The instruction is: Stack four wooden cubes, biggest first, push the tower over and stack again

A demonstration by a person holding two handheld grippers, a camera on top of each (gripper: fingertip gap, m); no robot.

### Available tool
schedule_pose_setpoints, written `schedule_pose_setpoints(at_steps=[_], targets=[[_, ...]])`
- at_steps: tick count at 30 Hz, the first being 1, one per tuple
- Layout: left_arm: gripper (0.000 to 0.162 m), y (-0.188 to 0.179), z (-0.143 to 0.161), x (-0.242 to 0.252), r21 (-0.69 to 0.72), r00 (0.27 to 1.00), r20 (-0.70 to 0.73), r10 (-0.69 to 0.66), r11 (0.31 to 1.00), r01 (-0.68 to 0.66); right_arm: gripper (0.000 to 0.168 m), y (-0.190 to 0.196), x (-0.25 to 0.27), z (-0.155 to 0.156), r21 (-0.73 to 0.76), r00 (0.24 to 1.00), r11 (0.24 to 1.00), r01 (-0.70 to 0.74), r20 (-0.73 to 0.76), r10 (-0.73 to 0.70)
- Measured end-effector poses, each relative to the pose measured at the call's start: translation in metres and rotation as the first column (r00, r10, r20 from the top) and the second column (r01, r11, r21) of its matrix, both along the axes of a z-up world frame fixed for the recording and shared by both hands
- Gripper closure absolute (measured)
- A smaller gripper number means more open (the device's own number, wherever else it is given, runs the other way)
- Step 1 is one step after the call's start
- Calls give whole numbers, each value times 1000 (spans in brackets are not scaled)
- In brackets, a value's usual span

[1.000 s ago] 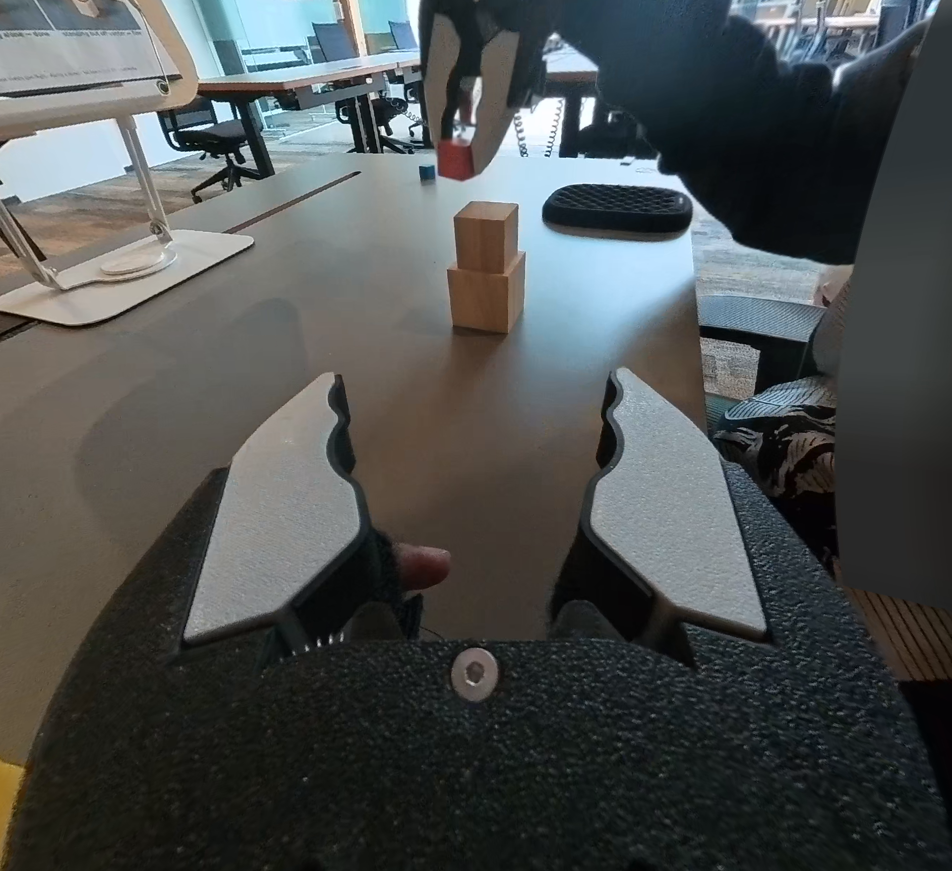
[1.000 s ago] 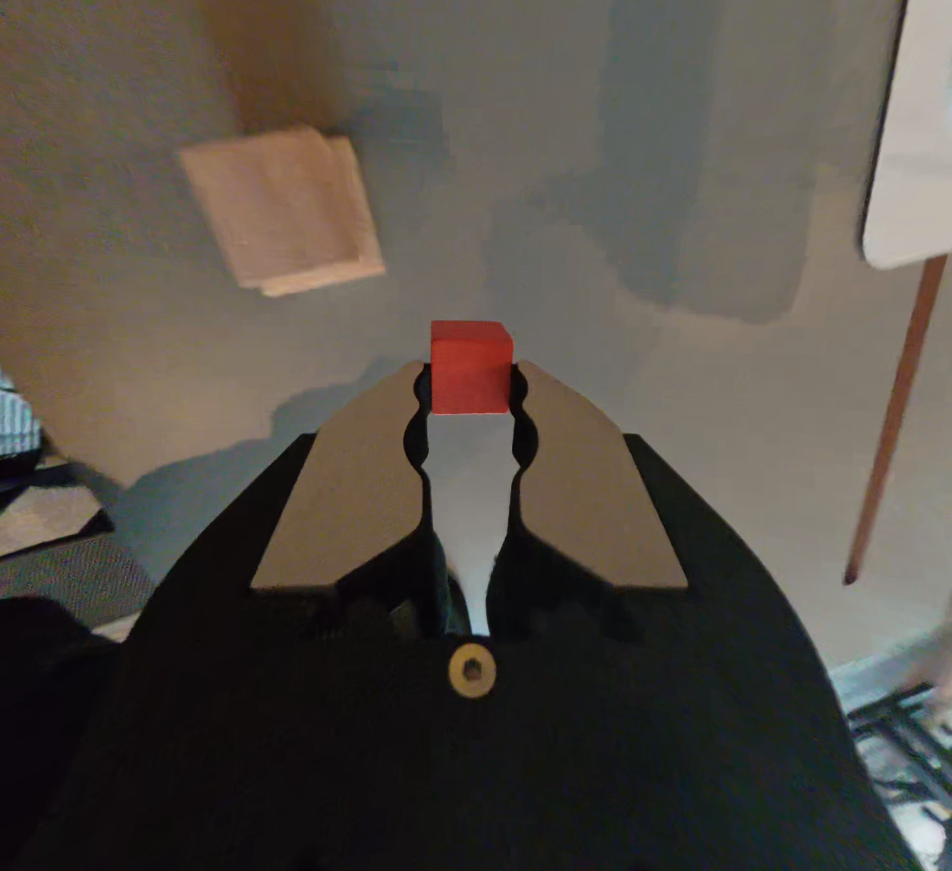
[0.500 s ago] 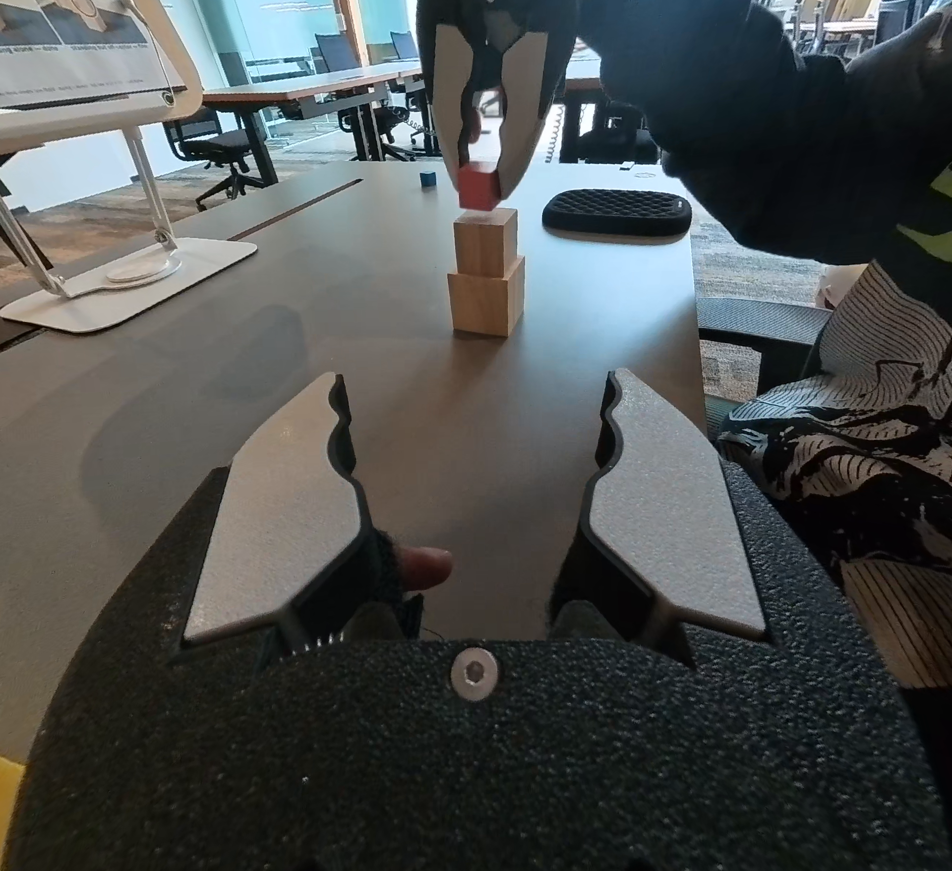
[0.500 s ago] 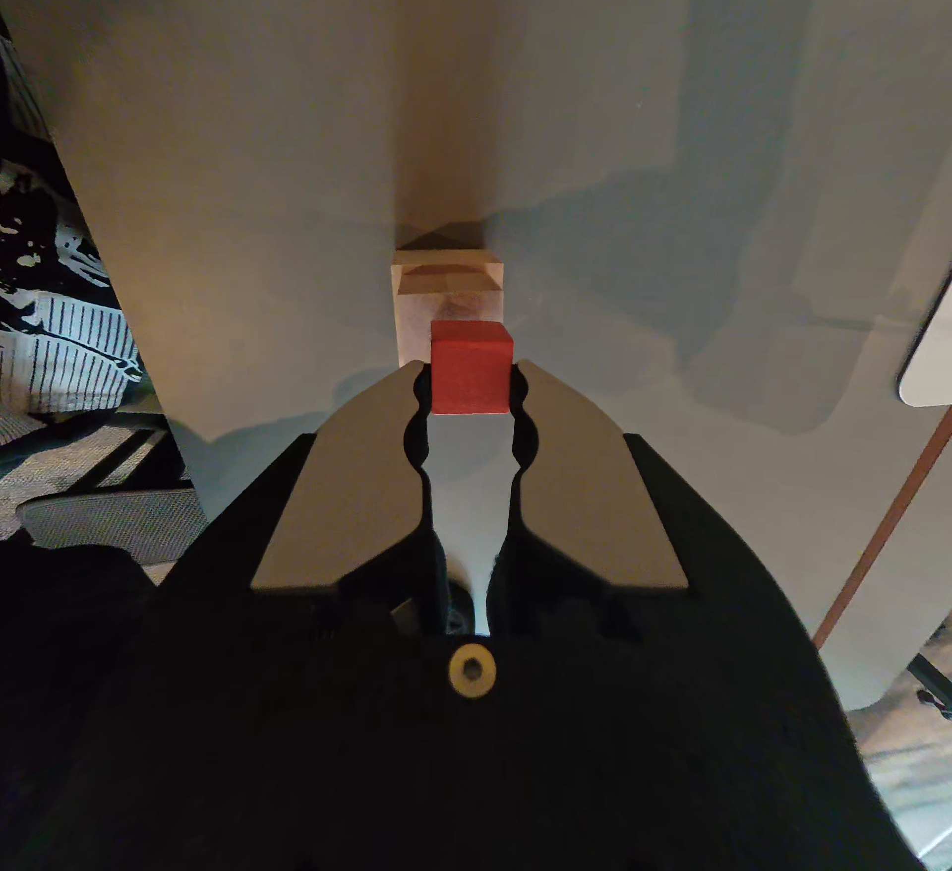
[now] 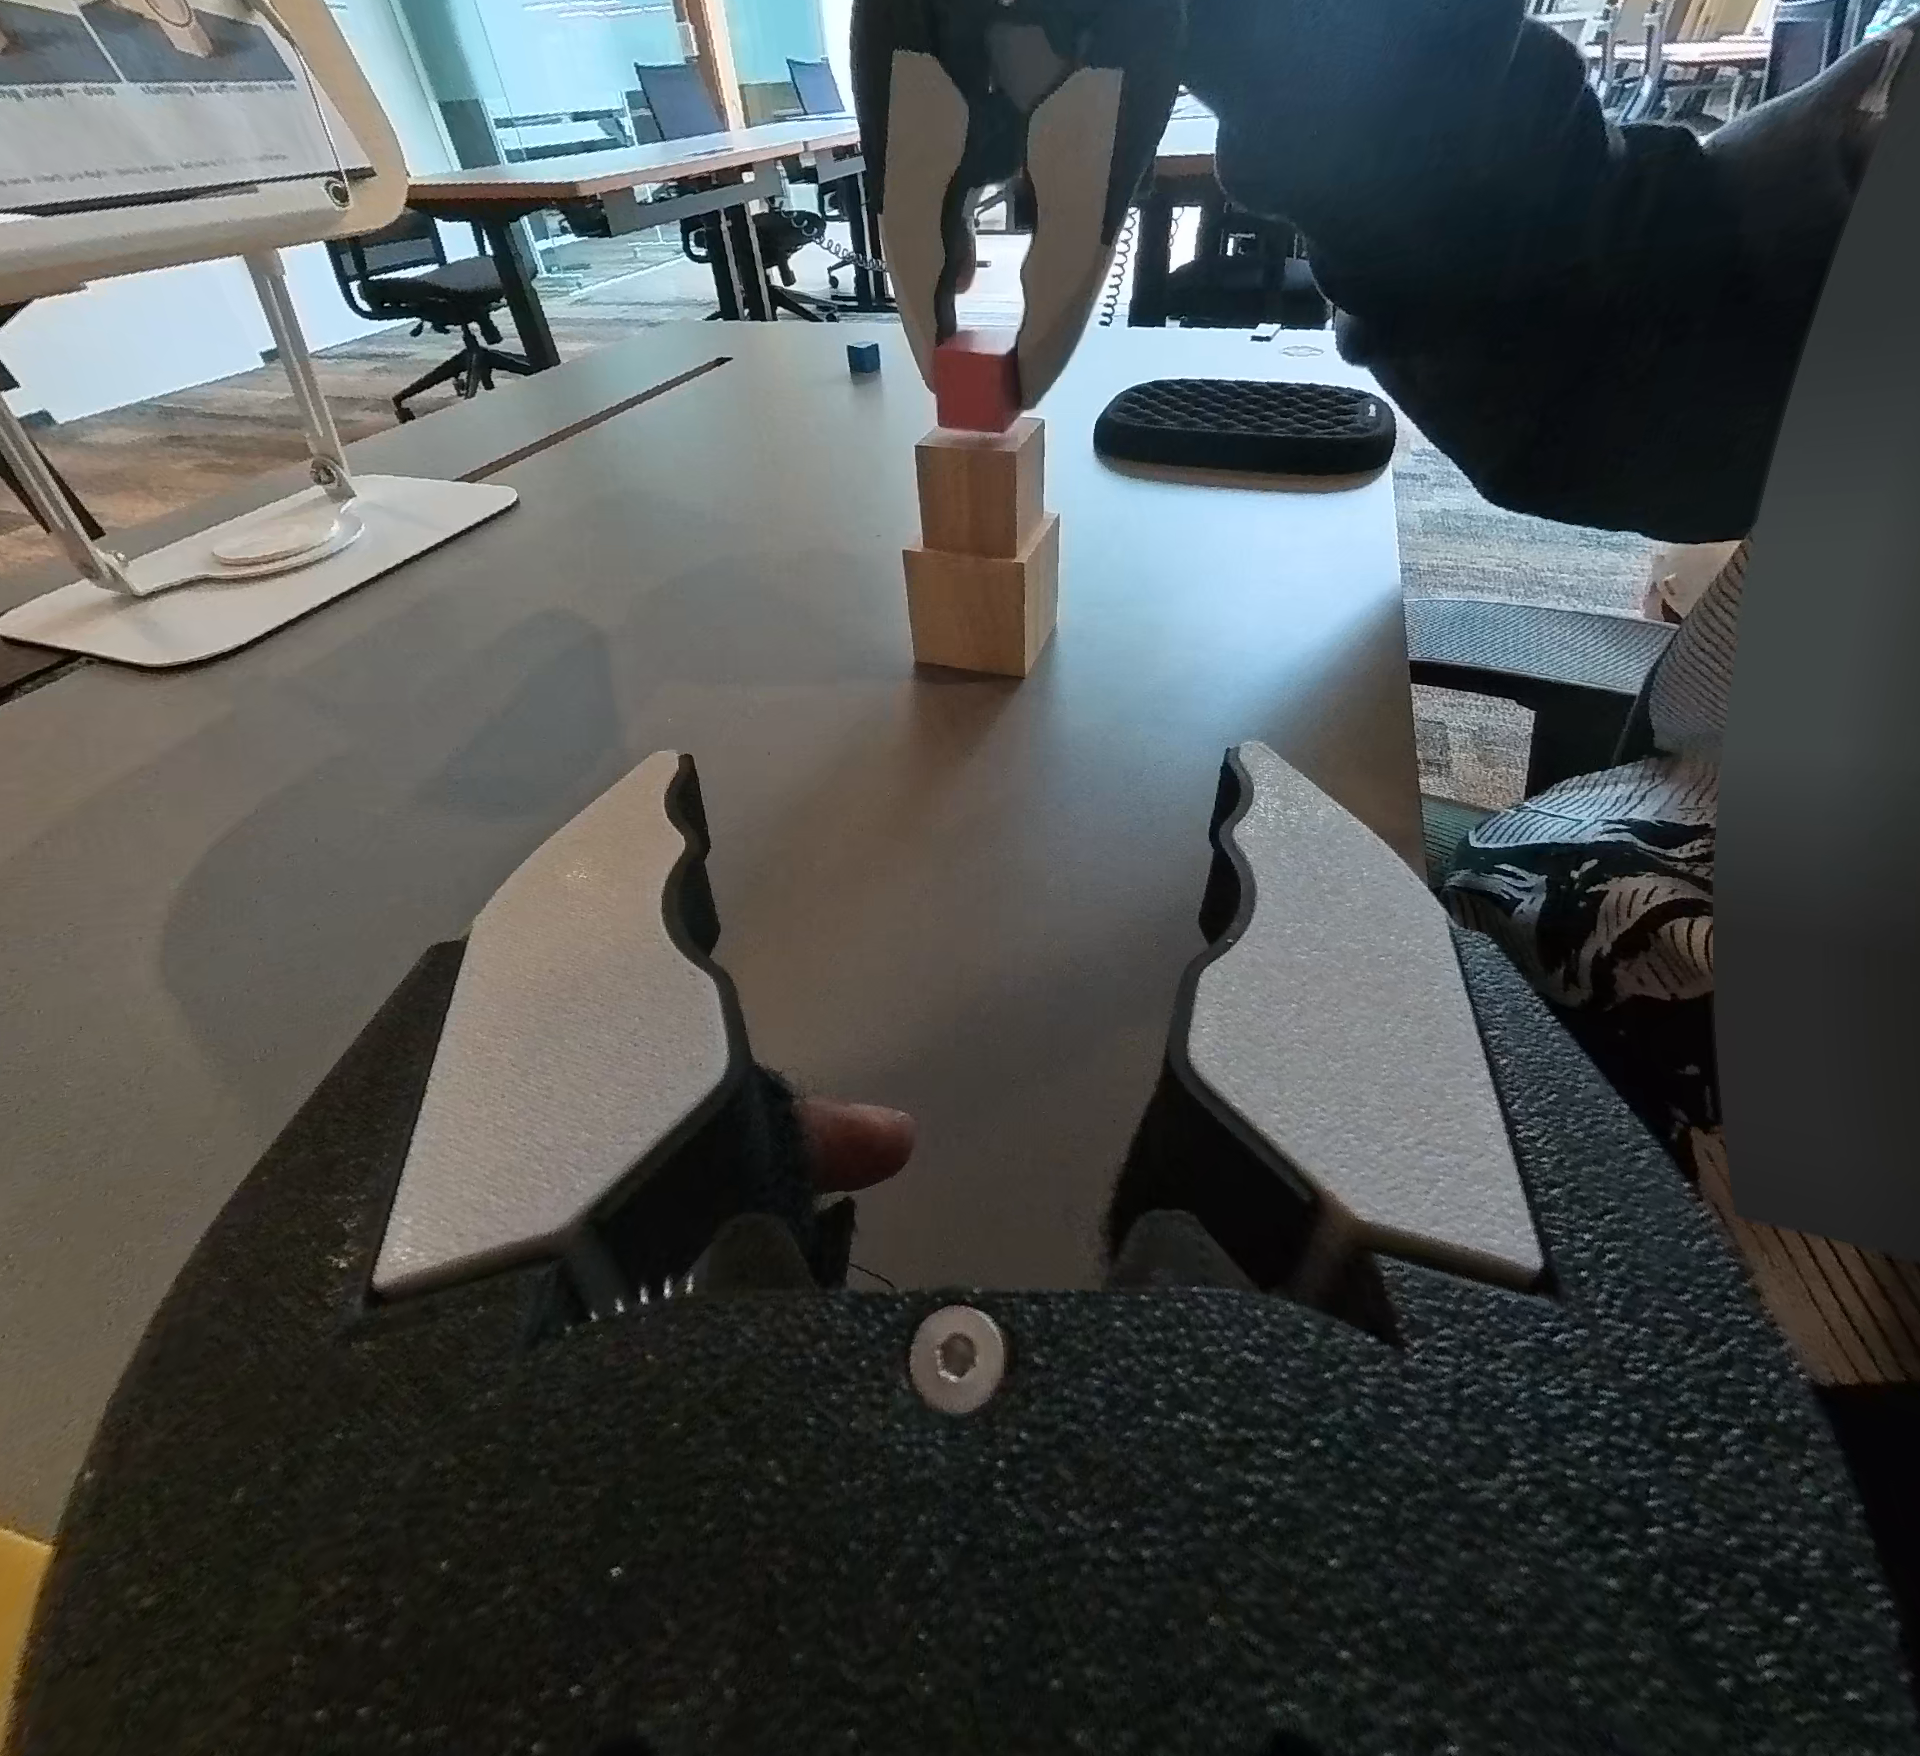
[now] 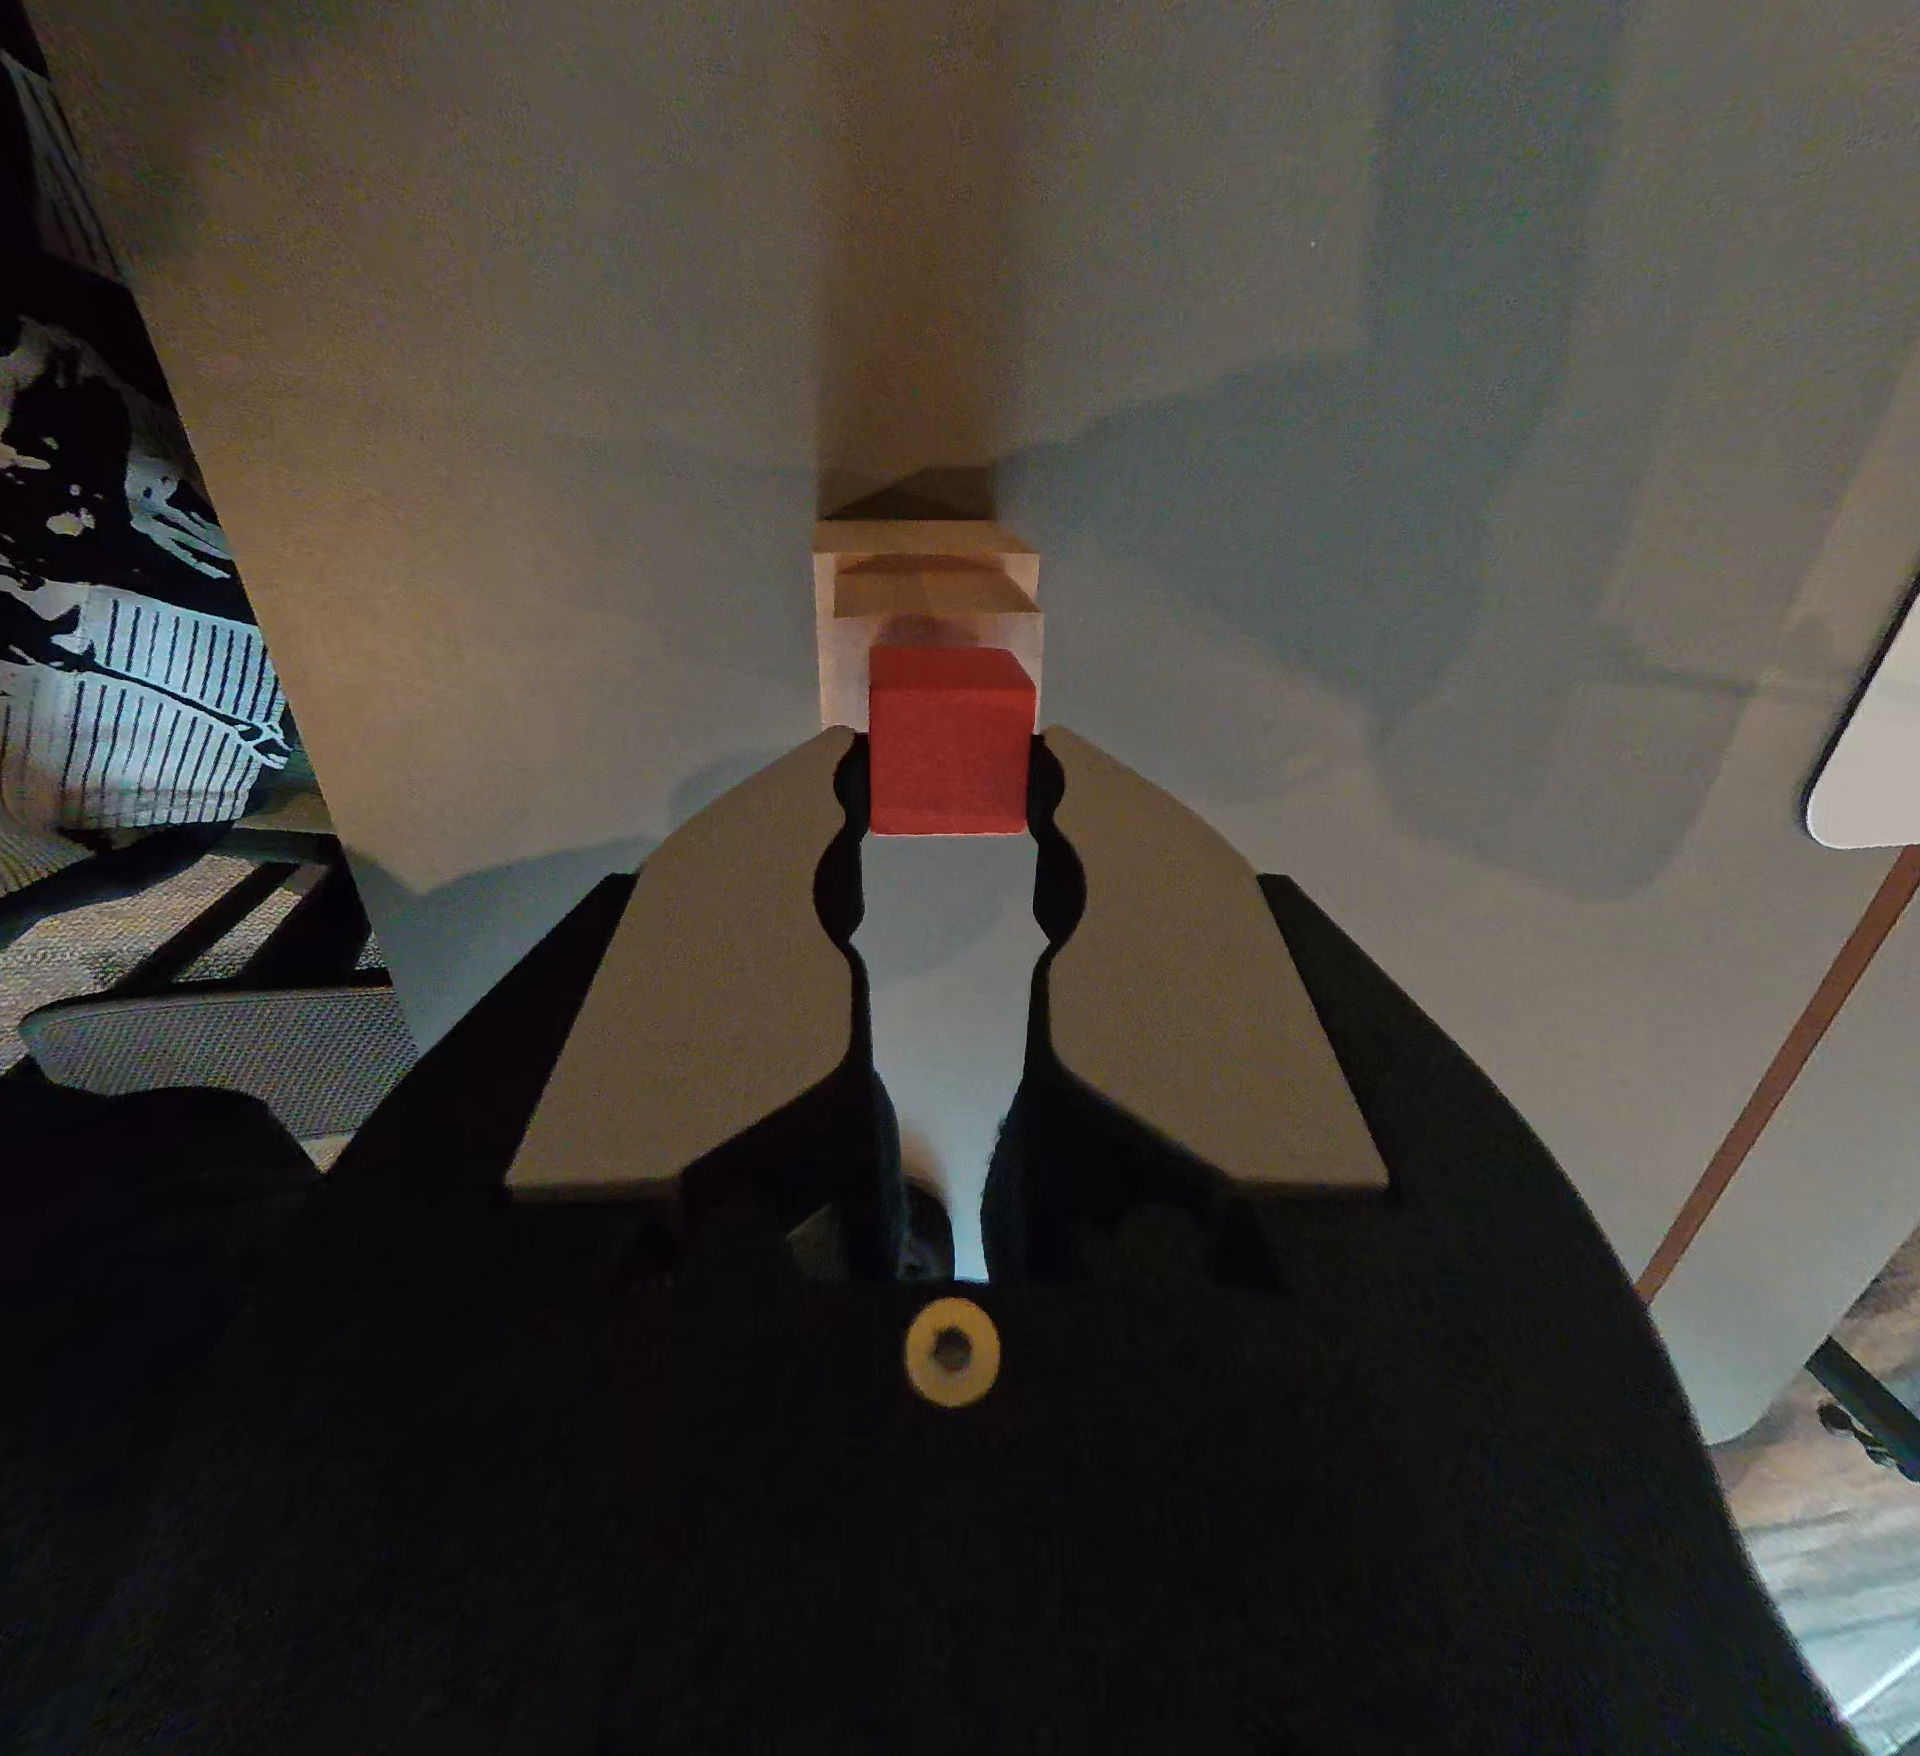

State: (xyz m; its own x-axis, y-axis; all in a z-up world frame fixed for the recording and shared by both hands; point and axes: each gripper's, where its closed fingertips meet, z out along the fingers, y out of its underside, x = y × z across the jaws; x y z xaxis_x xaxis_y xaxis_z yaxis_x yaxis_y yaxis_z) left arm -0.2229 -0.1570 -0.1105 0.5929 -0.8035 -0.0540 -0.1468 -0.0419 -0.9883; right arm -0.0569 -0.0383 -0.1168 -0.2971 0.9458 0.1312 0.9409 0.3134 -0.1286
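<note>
So the left gripper sat wide apart, empty, low over the table. Further out, the right gripper pinched the red cube, seemingly touching the two-cube wooden stack. Small blue cube sat beyond.

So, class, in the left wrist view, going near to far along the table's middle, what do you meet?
Left gripper → large wooden cube with the smaller wooden cube and the red cube, held by the right gripper, stacked above it → small blue cube.
</note>
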Motion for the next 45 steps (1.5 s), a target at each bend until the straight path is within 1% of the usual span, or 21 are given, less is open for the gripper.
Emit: schedule_pose_setpoints(at_steps=[7,10,14,18,20,23,25,27,32,34,38,45], targets=[[70,0,0,0,-1,1000,1,0,1000,0,139,1,1,-3,-13,1000,1000,2,-2,-2],[70,0,0,0,-1,1000,0,-1,1000,1,132,2,2,-4,-14,1000,1000,8,8,-8],[70,0,0,0,-1,1000,1,-1,1000,1,128,2,2,-3,-7,1000,1000,9,2,-9],[70,0,0,0,-2,1000,2,-1,1000,1,123,6,6,10,7,998,1000,22,-52,-21],[70,0,0,0,-3,1000,1,-1,1000,1,121,15,16,21,25,995,998,54,-87,-51],[70,0,0,0,-4,1000,-1,-2,1000,2,117,40,44,34,55,984,988,146,-111,-139],[70,0,-1,0,-6,1000,0,-2,1000,2,110,62,68,39,81,972,974,213,-118,-203],[70,0,-1,0,-9,1000,1,-3,1000,3,107,85,97,42,81,955,956,283,-115,-273],[70,0,-1,0,-5,1000,0,-4,1000,4,104,153,171,48,113,875,869,482,-120,-470],[70,0,-1,0,-4,1000,-3,-3,1000,3,103,177,199,46,115,840,832,542,-99,-534],[70,-1,-2,2,-7,1000,-13,-8,1000,8,102,219,244,36,115,787,779,617,-68,-613],[70,-1,-2,2,-11,1000,-10,-13,1000,12,103,276,290,4,73,673,670,739,-21,-739]])
